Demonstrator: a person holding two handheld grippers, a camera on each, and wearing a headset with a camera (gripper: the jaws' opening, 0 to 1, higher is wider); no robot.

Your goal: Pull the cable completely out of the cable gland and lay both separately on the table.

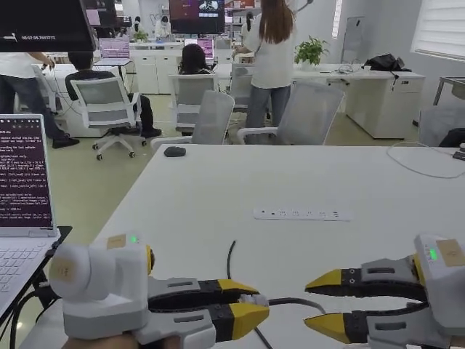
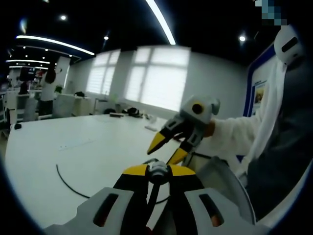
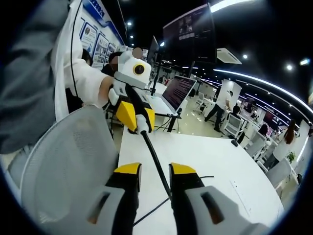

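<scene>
**Cable not yet out of gland; nothing laid down**

Table [image 1: 305, 182]: big, flat, matte white top.

Left gripper [image 1: 251, 302], at 7 o'clock in the head view: grey plastic body, black jaws with yellow wedge tips, clamped tight on the gland.

Right gripper [image 1: 321, 302], at 5 o'clock: same build. Its jaws are wide and straddle the cable without pinching it. The right gripper view shows the cable running up the gap between them.

Cable [image 1: 229, 256]: thin, black, round, with a smooth, flexible jacket. Slack lies on the table toward 12 o'clock from the gland. A short run bridges toward 3 o'clock to the right gripper.

Gland [image 1: 254, 299]: small, pale grey, rounded fitting. It seems to be held off the table.

Judged an early stage: the cable looks threaded through and the pull has not begun. Left to do: grip the cable, draw it fully out, and lay both apart.
</scene>
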